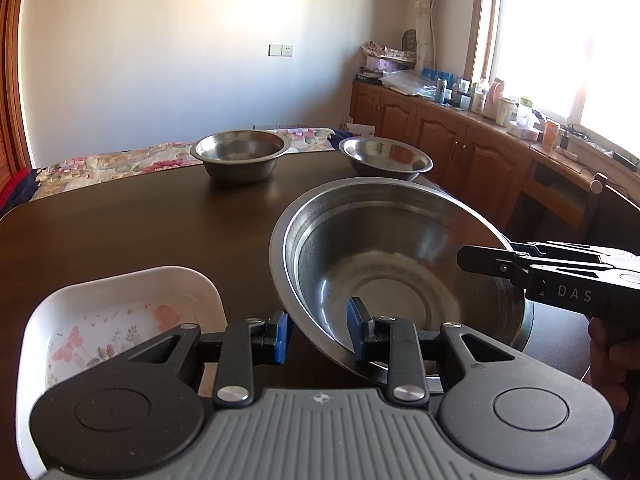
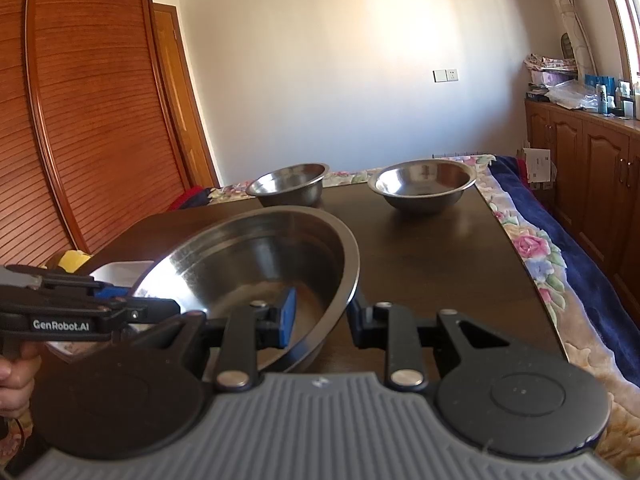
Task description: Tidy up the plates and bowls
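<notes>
A large steel bowl (image 1: 380,248) (image 2: 256,256) sits tilted over the near part of the dark table (image 1: 120,224) (image 2: 440,264). My left gripper (image 1: 318,332) is shut on its near rim, with one blue pad inside the bowl and one outside. At the opposite rim my right gripper (image 2: 320,316) is shut the same way. Each gripper shows in the other's view: the right gripper (image 1: 488,260) and the left gripper (image 2: 160,306). Two small steel bowls (image 1: 240,152) (image 1: 384,156) stand upright at the far edge. A white butterfly-patterned dish (image 1: 120,312) lies left of the big bowl.
A floral bedspread (image 2: 532,248) lies beyond the table's far and right edges. Wooden cabinets (image 1: 440,128) with a cluttered top run under the window. A louvred wardrobe (image 2: 80,120) stands at the left. A yellow item (image 2: 74,258) lies behind the dish. A hand (image 2: 12,376) holds the left gripper.
</notes>
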The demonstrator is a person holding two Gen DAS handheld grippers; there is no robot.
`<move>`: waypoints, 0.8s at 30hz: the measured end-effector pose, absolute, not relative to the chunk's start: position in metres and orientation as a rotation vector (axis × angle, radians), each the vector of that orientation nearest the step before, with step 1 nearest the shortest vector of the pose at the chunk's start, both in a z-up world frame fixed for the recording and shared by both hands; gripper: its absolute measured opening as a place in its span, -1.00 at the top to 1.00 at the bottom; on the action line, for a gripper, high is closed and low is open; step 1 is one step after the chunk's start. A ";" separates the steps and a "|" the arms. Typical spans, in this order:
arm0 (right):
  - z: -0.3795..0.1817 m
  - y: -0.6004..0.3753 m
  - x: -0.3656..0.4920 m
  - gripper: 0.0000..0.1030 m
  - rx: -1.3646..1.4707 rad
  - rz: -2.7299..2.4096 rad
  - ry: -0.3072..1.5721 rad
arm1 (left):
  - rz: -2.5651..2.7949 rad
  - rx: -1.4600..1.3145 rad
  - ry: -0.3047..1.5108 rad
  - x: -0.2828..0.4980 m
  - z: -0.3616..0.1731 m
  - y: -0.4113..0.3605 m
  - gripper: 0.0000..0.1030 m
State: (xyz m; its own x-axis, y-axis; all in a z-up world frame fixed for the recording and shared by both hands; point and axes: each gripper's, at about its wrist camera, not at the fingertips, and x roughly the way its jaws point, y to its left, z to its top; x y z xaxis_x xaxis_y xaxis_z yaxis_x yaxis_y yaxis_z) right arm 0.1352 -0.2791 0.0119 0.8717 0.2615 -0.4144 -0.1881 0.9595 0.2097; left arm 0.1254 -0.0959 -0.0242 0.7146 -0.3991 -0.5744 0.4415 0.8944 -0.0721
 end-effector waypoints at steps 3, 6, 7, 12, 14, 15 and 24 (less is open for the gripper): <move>0.010 -0.280 0.135 0.42 0.167 0.236 0.461 | -0.468 0.072 0.621 0.126 -0.025 -0.096 0.38; 0.009 -0.280 0.136 0.42 0.168 0.235 0.464 | -0.470 0.069 0.621 0.126 -0.025 -0.096 0.37; 0.009 -0.280 0.135 0.42 0.168 0.234 0.465 | -0.471 0.066 0.621 0.127 -0.025 -0.096 0.36; 0.009 -0.280 0.136 0.41 0.167 0.236 0.469 | -0.478 0.060 0.623 0.126 -0.027 -0.094 0.34; 0.009 -0.280 0.137 0.41 0.168 0.238 0.471 | -0.486 0.053 0.622 0.127 -0.027 -0.093 0.33; 0.008 -0.280 0.137 0.41 0.168 0.239 0.471 | -0.487 0.052 0.622 0.127 -0.028 -0.093 0.32; 0.018 -0.283 0.132 0.25 0.147 0.222 0.455 | -0.469 0.044 0.590 0.124 -0.021 -0.085 0.07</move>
